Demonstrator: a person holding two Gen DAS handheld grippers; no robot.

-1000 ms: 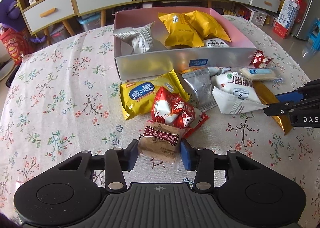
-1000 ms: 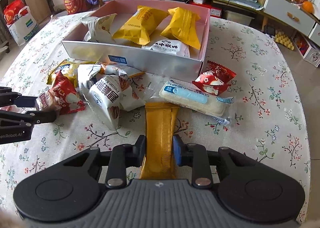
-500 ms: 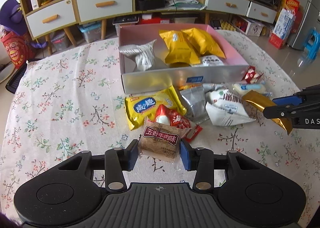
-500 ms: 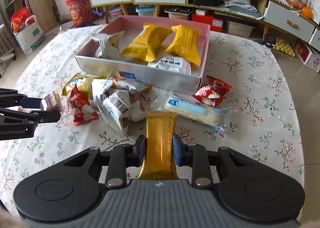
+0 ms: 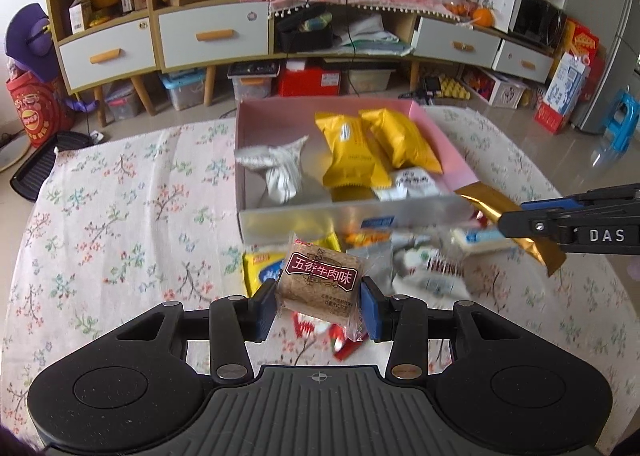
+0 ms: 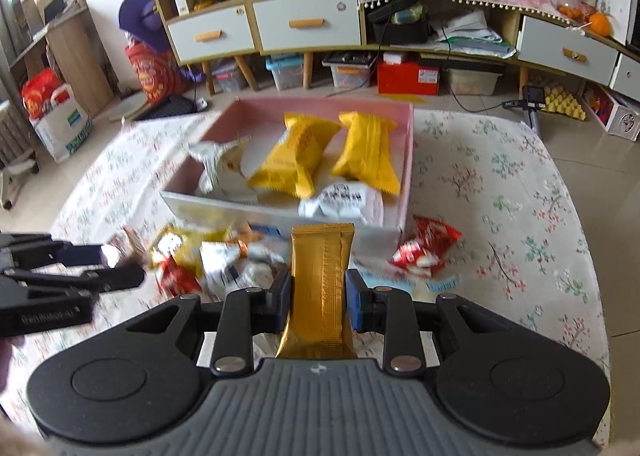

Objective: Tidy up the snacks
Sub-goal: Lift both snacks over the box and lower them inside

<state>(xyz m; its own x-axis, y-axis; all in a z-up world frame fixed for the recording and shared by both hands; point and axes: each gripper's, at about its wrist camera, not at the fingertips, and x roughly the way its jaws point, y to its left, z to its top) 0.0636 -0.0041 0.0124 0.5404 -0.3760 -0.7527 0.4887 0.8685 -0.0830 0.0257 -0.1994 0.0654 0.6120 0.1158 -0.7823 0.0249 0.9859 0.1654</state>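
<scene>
1. Left gripper point(image 5: 319, 306) fingers pinch a brown snack packet point(image 5: 320, 284) above the counter point(image 5: 120, 216)
2. Right gripper point(image 6: 319, 302) fingers pinch a gold bar point(image 6: 322, 288)
3. Pink box point(image 6: 406, 160) beyond holds two yellow packets point(image 6: 298, 158), white ones too

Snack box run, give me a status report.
Left gripper shut on brown snack pack. Right gripper shut on gold bar. Both short of pink box; loose packets lie between.
</scene>
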